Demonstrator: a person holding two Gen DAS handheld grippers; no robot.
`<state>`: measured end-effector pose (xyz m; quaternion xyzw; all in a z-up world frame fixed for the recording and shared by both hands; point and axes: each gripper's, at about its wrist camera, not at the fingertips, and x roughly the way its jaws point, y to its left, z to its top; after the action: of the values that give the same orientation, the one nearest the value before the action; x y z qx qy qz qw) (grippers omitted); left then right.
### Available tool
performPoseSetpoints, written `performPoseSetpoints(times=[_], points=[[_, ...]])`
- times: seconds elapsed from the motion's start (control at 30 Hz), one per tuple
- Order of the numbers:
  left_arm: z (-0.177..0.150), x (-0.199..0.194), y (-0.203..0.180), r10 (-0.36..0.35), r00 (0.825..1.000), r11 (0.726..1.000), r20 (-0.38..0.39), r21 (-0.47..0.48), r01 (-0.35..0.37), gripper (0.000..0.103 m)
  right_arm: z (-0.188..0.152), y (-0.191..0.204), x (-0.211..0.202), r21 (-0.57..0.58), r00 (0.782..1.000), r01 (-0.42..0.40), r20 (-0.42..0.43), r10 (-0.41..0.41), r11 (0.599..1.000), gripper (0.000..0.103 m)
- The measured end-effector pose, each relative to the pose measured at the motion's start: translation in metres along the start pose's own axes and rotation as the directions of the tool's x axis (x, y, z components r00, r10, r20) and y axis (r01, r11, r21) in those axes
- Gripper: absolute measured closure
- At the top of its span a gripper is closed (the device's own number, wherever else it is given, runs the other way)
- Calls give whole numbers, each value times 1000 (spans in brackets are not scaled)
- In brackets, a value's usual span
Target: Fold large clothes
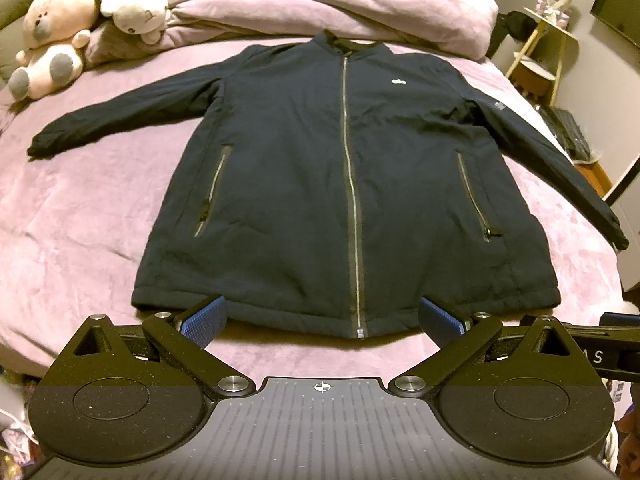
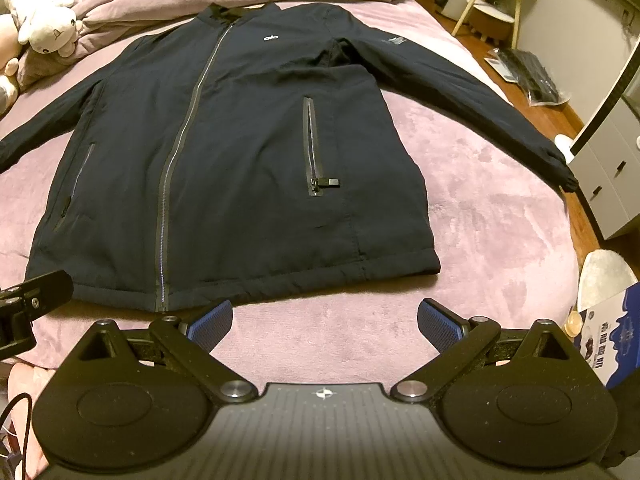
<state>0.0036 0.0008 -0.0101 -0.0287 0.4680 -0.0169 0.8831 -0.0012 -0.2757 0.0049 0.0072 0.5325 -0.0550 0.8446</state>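
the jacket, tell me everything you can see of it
The jacket is dark navy, of matte, lightly padded-looking fabric. It lies flat and front up on the purple bedspread, collar toward the bunched duvet, hem toward both grippers. Its silver centre zip is closed; two slanted zip pockets flank it. A small white logo marks the chest, and one sleeve bears a patch. Both sleeves are spread outward. Neither gripper holds it.

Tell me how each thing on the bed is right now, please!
Dark navy zip-up jacket: spread flat, zipped, sleeves out.
Pink crumpled duvet: bunched up beyond the collar.
White plush bears: piled beside the duvet.
Left gripper: open, empty.
Right gripper: open, empty.
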Motion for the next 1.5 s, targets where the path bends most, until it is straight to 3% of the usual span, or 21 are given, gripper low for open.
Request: performPoseSetpoints(times=[1.17,1.4,1.5], points=[[3,5,0,-15,999,1000,-29,-15,14,0,1,-3,7,20,999,-25,-27,26,999,4],[4,13,4,-52,998,998,-28,-29,51,0,3,-11,15,60,993,-111,-38,114,992,4],[6,18,8,-77,997,996,-16,-54,76,0,8,-28,19,126,988,-154,21,153,980,4]])
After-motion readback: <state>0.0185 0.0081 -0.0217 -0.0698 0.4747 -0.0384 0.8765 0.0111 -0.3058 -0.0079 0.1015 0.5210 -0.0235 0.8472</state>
